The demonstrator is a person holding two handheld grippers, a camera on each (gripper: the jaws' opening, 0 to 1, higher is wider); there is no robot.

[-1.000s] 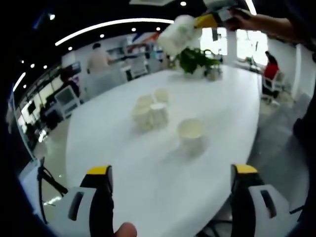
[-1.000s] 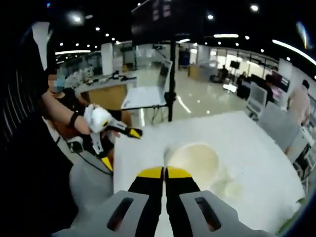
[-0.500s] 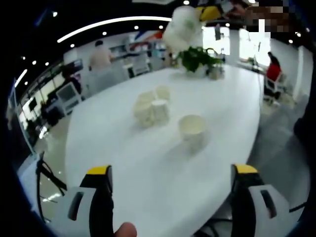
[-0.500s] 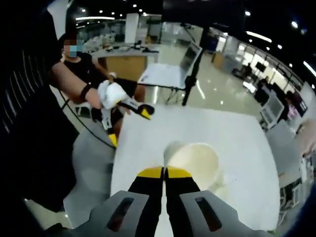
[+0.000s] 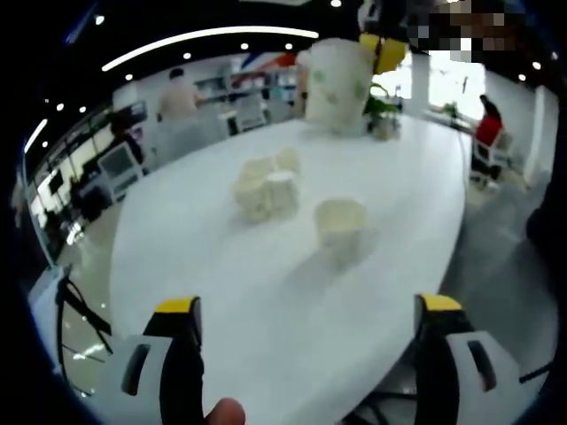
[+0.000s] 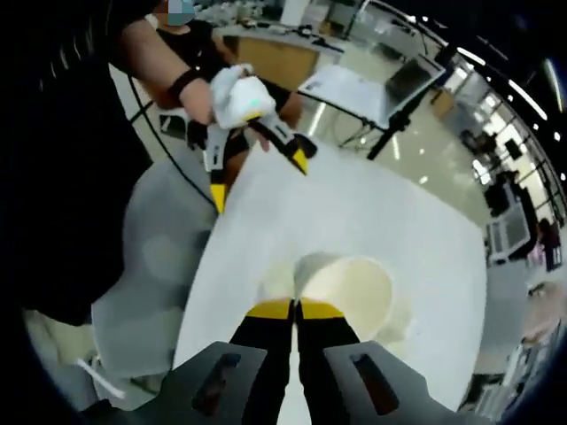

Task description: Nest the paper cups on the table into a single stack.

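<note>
- Left gripper [image 5: 306, 319] is held low over the near end of the table [image 5: 221, 292], jaws spread wide with nothing between them; a fingertip shows at the bottom edge.
- On the table ahead, a cluster of cups [image 5: 266, 188] sits mid-table, and a lone cup [image 5: 341, 221] stands just right of it.
- Right gripper [image 6: 295, 312] is raised above the table, jaws pressed together on the rim of a cup [image 6: 350, 292].
- In the left gripper view that held cup hangs high above the far end, mouth down.
</note>
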